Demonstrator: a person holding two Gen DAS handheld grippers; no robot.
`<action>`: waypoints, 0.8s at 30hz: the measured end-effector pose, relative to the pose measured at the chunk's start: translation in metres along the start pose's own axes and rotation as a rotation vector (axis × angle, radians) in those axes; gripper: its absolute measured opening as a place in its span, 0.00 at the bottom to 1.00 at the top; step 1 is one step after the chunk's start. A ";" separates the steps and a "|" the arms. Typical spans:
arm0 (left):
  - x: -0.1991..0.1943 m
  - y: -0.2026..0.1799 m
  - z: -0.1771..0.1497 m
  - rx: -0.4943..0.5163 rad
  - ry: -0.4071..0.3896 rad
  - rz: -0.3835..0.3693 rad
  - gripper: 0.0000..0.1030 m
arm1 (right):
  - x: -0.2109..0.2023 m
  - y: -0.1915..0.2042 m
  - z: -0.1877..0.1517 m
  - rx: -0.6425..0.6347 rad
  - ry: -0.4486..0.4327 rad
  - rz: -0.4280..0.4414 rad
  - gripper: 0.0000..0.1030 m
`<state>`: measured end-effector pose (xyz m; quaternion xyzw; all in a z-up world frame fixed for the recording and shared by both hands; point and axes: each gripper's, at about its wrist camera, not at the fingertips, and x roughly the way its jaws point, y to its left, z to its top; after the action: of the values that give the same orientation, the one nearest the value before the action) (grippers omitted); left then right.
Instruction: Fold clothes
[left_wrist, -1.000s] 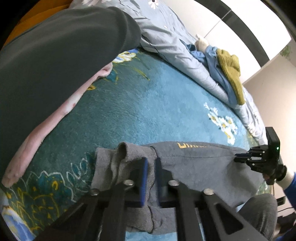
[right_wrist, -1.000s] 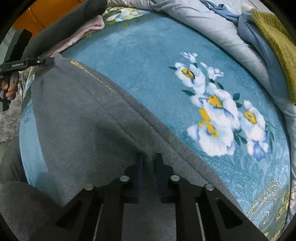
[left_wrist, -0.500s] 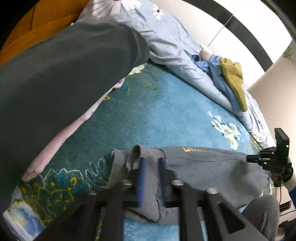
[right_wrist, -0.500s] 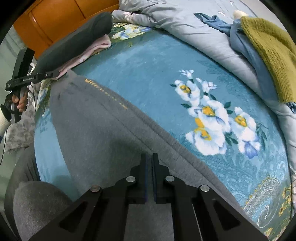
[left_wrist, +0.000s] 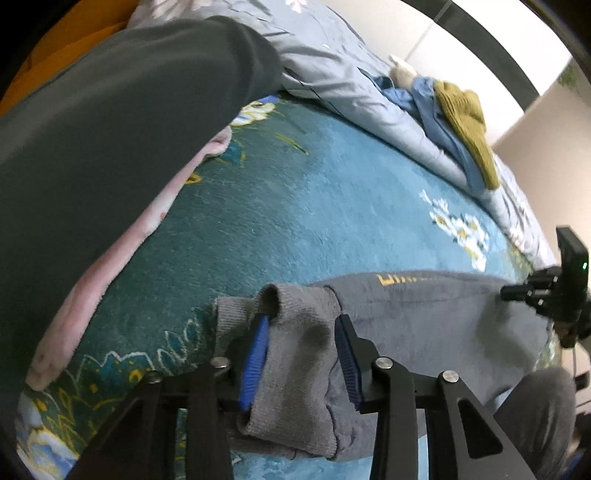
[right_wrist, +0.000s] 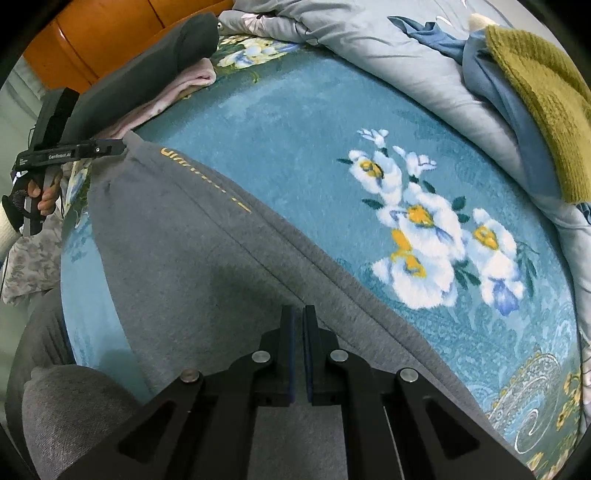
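Note:
A grey garment (right_wrist: 177, 266) with yellow lettering lies stretched across the teal floral blanket (right_wrist: 303, 122). Its ribbed cuff (left_wrist: 303, 339) sits bunched between the fingers of my left gripper (left_wrist: 301, 321), whose jaws stand apart and do not pinch it. In the right wrist view the left gripper (right_wrist: 110, 148) shows at the garment's far end. My right gripper (right_wrist: 299, 313) is shut, its pads together on the grey cloth at the other end. The left wrist view shows the right gripper (left_wrist: 506, 293) with its tips at that end of the garment.
A dark grey folded piece (left_wrist: 110, 140) over a pink one (left_wrist: 122, 251) lies at the left. A rumpled grey-blue duvet (right_wrist: 369, 40) with a blue garment (right_wrist: 491, 85) and an olive knit (right_wrist: 543, 96) lines the far side. A grey-clad knee (right_wrist: 70, 413) is near the bed edge.
The left jaws, shut on the cuff a second ago, have opened and the cuff now lies loose between them. The right jaws closed their small gap onto the grey cloth.

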<state>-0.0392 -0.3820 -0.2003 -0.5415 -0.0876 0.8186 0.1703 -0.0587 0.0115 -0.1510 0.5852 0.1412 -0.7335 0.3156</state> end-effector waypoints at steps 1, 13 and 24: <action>0.000 -0.001 0.000 0.006 0.006 -0.001 0.30 | 0.000 0.000 0.000 0.003 0.001 -0.001 0.04; 0.014 0.009 0.013 -0.020 0.045 -0.015 0.32 | 0.002 0.001 -0.003 0.025 0.011 -0.007 0.04; -0.040 -0.016 -0.007 0.005 -0.095 -0.172 0.07 | -0.011 0.005 -0.007 0.027 -0.023 0.016 0.00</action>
<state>-0.0154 -0.3824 -0.1642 -0.4923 -0.1400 0.8257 0.2370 -0.0484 0.0147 -0.1421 0.5818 0.1230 -0.7396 0.3153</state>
